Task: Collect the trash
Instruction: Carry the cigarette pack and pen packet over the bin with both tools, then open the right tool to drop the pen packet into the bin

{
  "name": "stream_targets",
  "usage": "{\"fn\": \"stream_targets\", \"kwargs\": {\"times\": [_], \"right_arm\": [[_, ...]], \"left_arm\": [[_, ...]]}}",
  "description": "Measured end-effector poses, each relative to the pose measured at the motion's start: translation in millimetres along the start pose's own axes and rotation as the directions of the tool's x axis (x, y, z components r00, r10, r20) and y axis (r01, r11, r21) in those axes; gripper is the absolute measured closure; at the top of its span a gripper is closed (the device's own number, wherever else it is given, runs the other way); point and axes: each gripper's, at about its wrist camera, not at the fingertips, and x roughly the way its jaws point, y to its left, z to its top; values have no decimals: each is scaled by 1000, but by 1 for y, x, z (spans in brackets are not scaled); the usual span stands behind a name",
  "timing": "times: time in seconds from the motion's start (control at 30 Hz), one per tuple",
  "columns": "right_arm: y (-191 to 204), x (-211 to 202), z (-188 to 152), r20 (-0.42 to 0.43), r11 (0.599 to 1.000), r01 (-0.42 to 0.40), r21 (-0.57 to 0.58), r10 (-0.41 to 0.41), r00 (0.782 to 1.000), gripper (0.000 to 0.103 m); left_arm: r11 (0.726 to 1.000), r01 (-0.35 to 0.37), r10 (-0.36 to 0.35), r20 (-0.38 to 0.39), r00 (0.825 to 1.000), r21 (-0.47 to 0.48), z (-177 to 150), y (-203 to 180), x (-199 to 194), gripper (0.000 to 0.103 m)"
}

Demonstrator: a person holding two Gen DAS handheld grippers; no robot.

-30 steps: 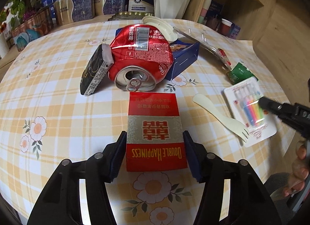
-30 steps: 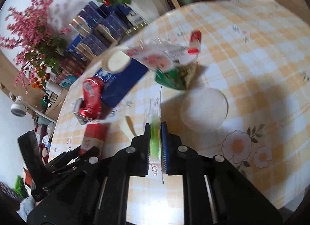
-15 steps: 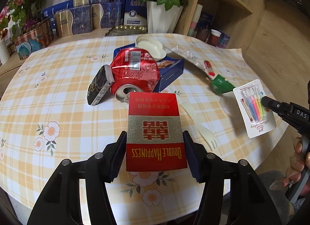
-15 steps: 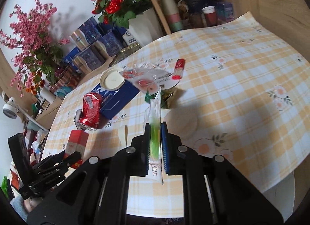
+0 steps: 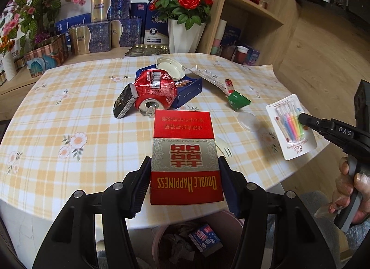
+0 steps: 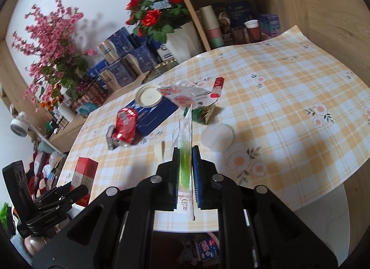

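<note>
My left gripper (image 5: 185,181) is shut on a red "Double Happiness" cigarette box (image 5: 183,153), held off the table near its front edge. Below it stands a pinkish trash bin (image 5: 159,232) with paper and a small blue-and-red box inside. My right gripper (image 6: 186,167) is shut on a flat blister pack of coloured pens (image 6: 185,153), seen edge-on. In the left wrist view that pack (image 5: 290,128) hangs at the right in the right gripper (image 5: 303,118). In the right wrist view the left gripper (image 6: 78,193) holds the red box (image 6: 84,171) at lower left.
On the checked tablecloth lie a crushed red can (image 5: 155,86), a black box (image 5: 123,103), a blue box (image 5: 187,88) with a white lid (image 5: 171,67), a green packet (image 5: 238,100), a clear round lid (image 5: 248,119) and a white spork (image 5: 223,146). Boxes, flowers and shelves stand behind.
Both grippers have drawn back from the table and risen, each keeping its load. The trash on the table looks farther away, and the bin has come into view below the table's edge.
</note>
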Motion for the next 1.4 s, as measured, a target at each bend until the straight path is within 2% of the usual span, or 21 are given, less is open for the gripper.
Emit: {"fn": "stream_targets", "kwargs": {"times": [0.27,0.47,0.57,0.7,0.97,1.1,1.2,1.27,1.33,1.4], "right_arm": [[25,-11,-39,-54,996,-63,-56,60,997,89],[42,-8,-83,-139,989,-114,-93,101,985,89],[48,0,-106,-189,986,-110,-126,85,978,89],[51,20,-136,-283,984,-114,-134,73,956,89],[57,57,-165,-419,982,-143,-127,77,904,89],[63,72,-172,-485,976,-204,-74,144,863,87],[64,75,-175,-501,976,-205,-67,145,853,82],[61,73,-171,-483,978,-202,-54,151,863,66],[55,66,-164,-445,981,-190,-43,151,882,50],[49,60,-156,-412,984,-176,-41,144,900,47]], "left_arm": [[1000,-3,3,17,1000,-15,-35,0,-37,47],[1000,-5,5,12,1000,-27,-61,2,-51,47],[999,-7,7,6,1000,-38,-71,4,-54,47],[999,-16,16,6,1000,-46,-81,6,-56,47],[997,-34,34,-8,999,-69,-91,12,-55,47],[997,-34,34,-6,999,-73,-91,15,-55,47],[997,-33,32,-9,999,-72,-90,15,-54,47],[997,-30,29,-11,1000,-71,-90,16,-53,47],[997,-27,26,-13,1000,-69,-91,15,-51,47],[998,-24,23,-16,1000,-61,-92,14,-49,47]]}}
